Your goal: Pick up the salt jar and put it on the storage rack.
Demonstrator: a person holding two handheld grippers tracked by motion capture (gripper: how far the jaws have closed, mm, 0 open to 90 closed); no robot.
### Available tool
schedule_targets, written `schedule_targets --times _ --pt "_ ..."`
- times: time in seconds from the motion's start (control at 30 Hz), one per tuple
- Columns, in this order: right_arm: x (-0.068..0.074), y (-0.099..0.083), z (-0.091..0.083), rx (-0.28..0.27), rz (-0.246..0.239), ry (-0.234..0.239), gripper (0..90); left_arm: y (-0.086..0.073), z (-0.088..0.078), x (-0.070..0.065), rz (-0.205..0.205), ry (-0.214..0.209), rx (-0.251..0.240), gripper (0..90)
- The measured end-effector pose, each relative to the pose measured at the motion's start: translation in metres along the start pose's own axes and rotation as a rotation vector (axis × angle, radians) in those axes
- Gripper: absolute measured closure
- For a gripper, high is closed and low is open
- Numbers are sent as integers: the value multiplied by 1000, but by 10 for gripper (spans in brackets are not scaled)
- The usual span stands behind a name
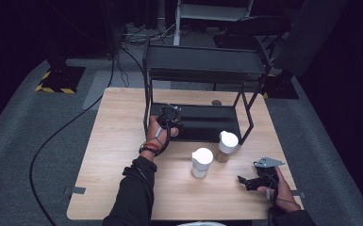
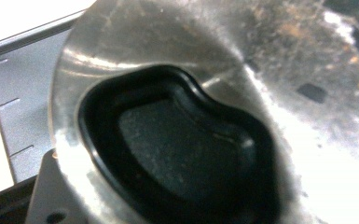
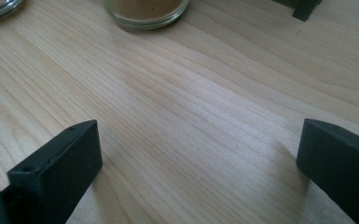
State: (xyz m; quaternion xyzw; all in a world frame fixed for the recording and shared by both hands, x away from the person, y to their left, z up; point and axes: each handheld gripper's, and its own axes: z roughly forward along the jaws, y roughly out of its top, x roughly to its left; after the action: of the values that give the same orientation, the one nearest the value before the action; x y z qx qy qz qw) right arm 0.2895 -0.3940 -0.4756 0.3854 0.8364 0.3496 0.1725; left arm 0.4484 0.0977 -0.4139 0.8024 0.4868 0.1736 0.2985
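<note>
Two jars with white lids stand on my wooden table (image 1: 122, 141), in front of the black shelf rack (image 1: 198, 70): the near jar (image 1: 202, 162) just left of the far jar (image 1: 227, 146), close but apart. My left gripper (image 1: 169, 115) sits at the rack's lower shelf (image 1: 207, 123), jaws closed as far as they go; its own view gives a blurred glassy thing with a dark hollow (image 2: 177, 154) right against the lens, can't tell what. My right gripper (image 1: 257, 180) rests low over bare table, right of the jars, jaws wide, nothing between them.
</note>
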Motion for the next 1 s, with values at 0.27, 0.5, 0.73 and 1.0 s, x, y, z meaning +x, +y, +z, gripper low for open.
schedule_targets --times 0.27,0.5,0.73,1.0 --pt "0 0 0 0 0 0 0 1 0 2 0 -6 5 299" --pt "0 0 0 0 0 0 1 2 -1 2 -1 -11 11 295" --pt "0 0 0 0 0 0 1 2 -7 -5 23 30 -1 164" --pt "0 0 0 1 0 0 1 1 -15 -18 51 93 -30 66"
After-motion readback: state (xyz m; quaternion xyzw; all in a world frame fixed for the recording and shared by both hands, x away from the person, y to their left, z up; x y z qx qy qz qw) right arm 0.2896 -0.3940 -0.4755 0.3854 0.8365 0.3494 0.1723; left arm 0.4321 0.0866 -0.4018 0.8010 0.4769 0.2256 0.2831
